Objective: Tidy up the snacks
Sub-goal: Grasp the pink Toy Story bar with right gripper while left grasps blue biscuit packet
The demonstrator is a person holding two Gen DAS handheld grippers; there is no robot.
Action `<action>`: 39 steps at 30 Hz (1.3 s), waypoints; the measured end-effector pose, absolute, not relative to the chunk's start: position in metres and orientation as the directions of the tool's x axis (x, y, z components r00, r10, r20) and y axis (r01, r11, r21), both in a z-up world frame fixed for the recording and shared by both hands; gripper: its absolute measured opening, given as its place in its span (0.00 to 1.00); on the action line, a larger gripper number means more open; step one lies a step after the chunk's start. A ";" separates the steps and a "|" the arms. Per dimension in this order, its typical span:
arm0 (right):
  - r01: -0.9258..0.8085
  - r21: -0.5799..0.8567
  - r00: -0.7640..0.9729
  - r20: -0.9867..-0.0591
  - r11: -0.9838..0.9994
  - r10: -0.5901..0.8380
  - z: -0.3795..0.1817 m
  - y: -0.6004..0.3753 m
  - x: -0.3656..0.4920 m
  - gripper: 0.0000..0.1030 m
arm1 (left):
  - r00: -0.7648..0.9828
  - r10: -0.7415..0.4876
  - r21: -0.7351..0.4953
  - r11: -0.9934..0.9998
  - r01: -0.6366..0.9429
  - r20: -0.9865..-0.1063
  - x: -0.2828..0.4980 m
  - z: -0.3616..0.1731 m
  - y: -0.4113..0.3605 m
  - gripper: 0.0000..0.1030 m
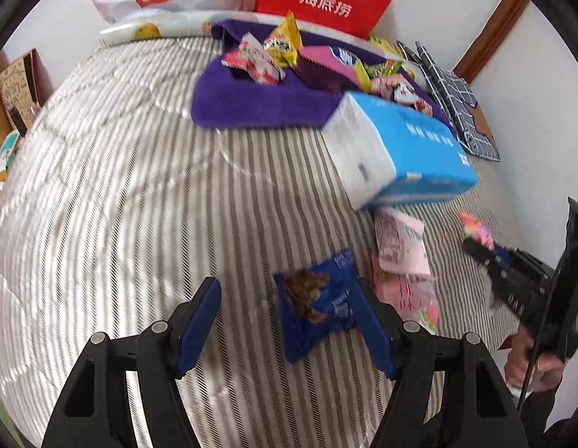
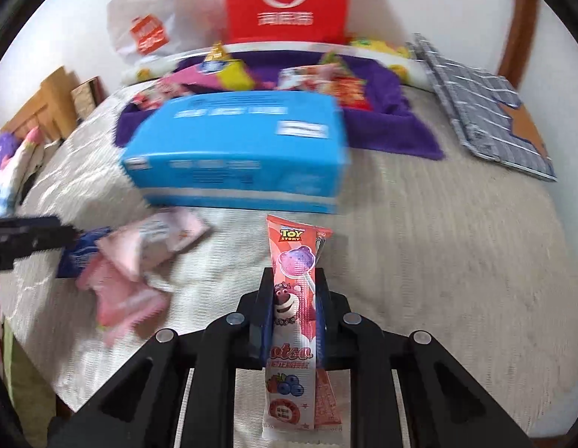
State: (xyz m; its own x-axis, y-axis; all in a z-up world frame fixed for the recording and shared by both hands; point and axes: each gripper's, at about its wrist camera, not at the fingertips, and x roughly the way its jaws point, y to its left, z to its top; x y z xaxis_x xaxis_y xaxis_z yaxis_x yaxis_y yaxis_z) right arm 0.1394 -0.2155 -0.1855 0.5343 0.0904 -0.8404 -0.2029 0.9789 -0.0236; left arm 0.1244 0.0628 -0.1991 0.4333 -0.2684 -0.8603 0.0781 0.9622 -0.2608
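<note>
Between the right gripper's [image 2: 293,310] closed-in fingers stands a long pink Toy Story lollipop wrapper [image 2: 292,321], clamped. Left gripper [image 1: 289,321] is spread wide, its right finger touching a dark-blue foil snack packet [image 1: 318,306] lying between them.

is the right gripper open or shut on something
Shut: the right gripper clamps a pink Toy Story lollipop packet, both pads pressed against its sides.
</note>
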 end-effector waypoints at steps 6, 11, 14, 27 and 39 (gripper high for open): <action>-0.150 0.006 0.547 -0.832 0.989 0.088 -0.189 -0.246 0.142 0.18 | 0.454 -0.233 -0.234 0.971 0.054 -0.860 0.120 -0.202 0.048 0.75; -0.137 0.010 0.550 -0.831 0.991 0.085 -0.196 -0.257 0.144 0.19 | 0.496 -0.103 -0.087 0.995 0.057 -0.862 0.118 -0.207 0.021 0.80; -0.145 0.018 0.559 -0.824 0.989 0.097 -0.197 -0.260 0.142 0.19 | 0.524 -0.097 -0.076 0.995 0.061 -0.846 0.115 -0.207 0.015 0.74; -0.133 0.051 0.584 -0.803 0.990 0.120 -0.194 -0.261 0.166 0.19 | 0.513 -0.157 -0.154 0.987 0.048 -0.844 0.144 -0.192 0.035 0.34; -0.138 0.000 0.607 -0.790 0.990 0.085 -0.201 -0.253 0.163 0.19 | 0.499 -0.162 -0.152 0.987 0.060 -0.851 0.121 -0.203 0.036 0.75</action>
State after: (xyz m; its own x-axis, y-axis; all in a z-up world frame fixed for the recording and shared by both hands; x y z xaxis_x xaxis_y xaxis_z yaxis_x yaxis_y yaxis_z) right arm 0.1628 -0.2533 -0.2009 0.6066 0.0849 -0.7904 -0.1382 0.9904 0.0003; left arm 0.1211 0.0362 -0.2027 0.4992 -0.1616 -0.8513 0.0602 0.9866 -0.1520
